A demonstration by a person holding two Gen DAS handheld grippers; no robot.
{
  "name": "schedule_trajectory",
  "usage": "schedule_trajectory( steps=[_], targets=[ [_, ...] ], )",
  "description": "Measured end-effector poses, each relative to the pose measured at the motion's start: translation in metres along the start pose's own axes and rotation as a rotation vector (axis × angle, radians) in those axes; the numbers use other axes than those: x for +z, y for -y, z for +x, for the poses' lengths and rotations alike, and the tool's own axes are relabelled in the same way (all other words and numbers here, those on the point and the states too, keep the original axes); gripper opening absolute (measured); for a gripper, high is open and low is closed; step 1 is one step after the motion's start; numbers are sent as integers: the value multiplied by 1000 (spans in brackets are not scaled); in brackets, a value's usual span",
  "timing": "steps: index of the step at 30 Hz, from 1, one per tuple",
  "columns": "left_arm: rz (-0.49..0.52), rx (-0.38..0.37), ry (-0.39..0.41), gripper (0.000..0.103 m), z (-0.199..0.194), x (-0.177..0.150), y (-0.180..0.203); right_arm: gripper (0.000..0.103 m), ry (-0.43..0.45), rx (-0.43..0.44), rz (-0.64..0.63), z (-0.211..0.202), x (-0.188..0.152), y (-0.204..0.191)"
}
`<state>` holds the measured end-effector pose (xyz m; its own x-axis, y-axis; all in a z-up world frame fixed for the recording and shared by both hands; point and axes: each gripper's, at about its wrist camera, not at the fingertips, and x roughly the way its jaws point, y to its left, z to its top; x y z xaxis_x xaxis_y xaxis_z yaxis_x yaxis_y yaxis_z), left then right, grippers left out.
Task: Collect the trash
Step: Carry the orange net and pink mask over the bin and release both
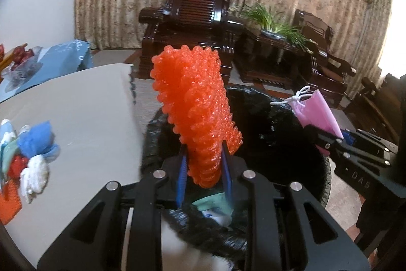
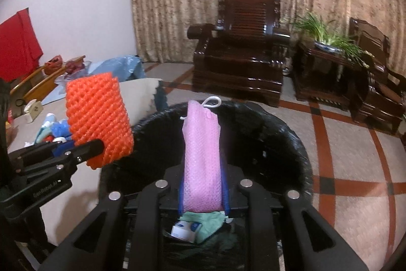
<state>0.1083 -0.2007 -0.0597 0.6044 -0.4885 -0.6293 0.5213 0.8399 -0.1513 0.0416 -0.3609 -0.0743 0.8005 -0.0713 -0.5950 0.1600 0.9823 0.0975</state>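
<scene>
"SenRobot.AI" on left claw point(image 2: 101, 144) gripping orange foam net point(image 2: 99, 118).

2 close wrist views over bin point(image 1: 279, 118)

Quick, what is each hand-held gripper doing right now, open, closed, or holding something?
Left hand-held gripper: closed on the orange foam net.
Right hand-held gripper: closed on the pink mesh pouch.
</scene>
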Motion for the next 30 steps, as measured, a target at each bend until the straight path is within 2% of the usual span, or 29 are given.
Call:
schedule_trajectory(
  steps=[2, 3, 5, 6, 7, 10, 11, 12, 14, 16, 22, 30],
  targets=[
    [12, -17, -7, 23, 8, 1, 8, 22, -9, -13, 10, 3, -2, 6],
    [15, -33, -14, 24, 13, 1, 11, 26, -13, -22, 13, 5, -4, 9],
    [10, -43, -20, 29, 19, 2, 15, 28, -20, -38, 22, 5, -7, 16],
    [6, -52, -22, 37, 21, 3, 15, 32, -23, -43, 27, 6, -8, 18],
    [1, -59, -25, 52, 23, 3, 15, 35, -26, -51, 28, 6, -10, 19],
    [-1, -55, -7, 65, 20, 1, 15, 64, -23, -82, 33, 4, -13, 24],
    [0, -48, -5, 68, 20, 2, 13, 79, -16, -101, 34, 2, -13, 24],
    [-3, -41, -3, 74, 18, 1, 12, 87, -8, -114, 34, 3, -12, 26],
    [-21, -30, 3, 79, 13, 1, 5, 95, 16, -131, 36, -1, -12, 24],
    [-36, -4, 12, 88, 6, 1, -2, 97, 25, -128, 42, -3, -11, 20],
    [-66, 73, 49, 90, -24, -2, -36, 97, 31, -107, 20, -1, -7, 1],
    [-105, 205, 89, 90, -68, -11, -95, 97, 53, -13, -35, 4, 3, -51]
  ],
)
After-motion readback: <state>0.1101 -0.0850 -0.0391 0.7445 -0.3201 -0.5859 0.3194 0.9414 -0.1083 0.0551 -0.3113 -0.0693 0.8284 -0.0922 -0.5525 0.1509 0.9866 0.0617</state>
